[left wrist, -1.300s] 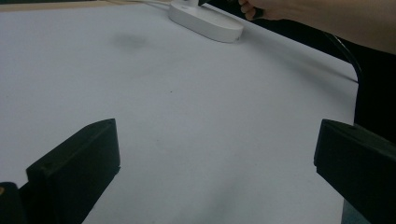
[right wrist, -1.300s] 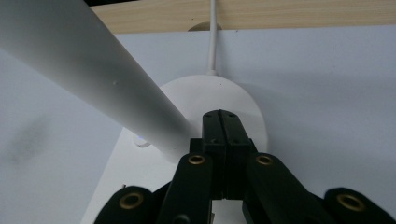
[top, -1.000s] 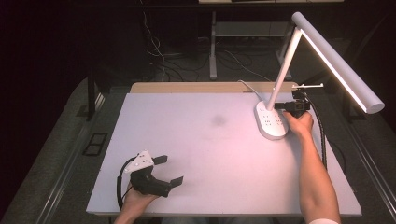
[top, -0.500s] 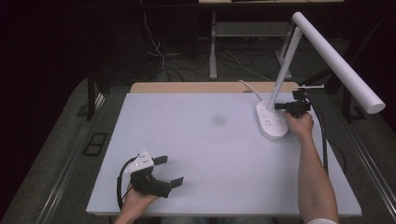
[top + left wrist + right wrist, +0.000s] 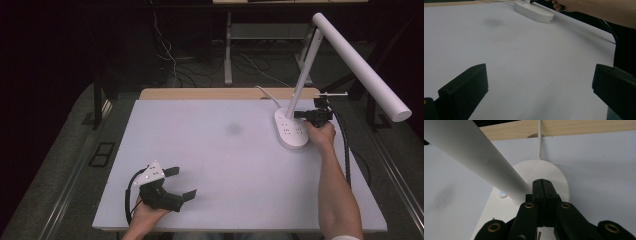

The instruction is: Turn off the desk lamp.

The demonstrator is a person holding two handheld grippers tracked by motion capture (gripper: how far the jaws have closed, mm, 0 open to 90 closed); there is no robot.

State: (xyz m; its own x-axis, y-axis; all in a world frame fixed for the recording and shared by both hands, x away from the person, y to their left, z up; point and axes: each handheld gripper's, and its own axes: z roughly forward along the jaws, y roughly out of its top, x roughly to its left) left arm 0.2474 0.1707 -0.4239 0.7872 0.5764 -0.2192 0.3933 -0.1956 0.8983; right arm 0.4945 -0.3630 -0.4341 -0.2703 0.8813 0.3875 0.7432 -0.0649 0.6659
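Table (image 5: 210,165): mostly bare. Desk lamp (image 5: 292,131): far right corner, unlit. My right gripper (image 5: 543,185): jaws pressed together, tips over its base; I judge a switch press next. Left gripper (image 5: 175,182): wide, idle, near edge.

Left gripper (image 5: 179,183) low at the table's (image 5: 210,165) near-left corner, jaws spread wide, held by the left hand (image 5: 145,212), right gripper (image 5: 299,114) at the far-right, jaws pressed together, right forearm (image 5: 336,187) stretched along the right edge
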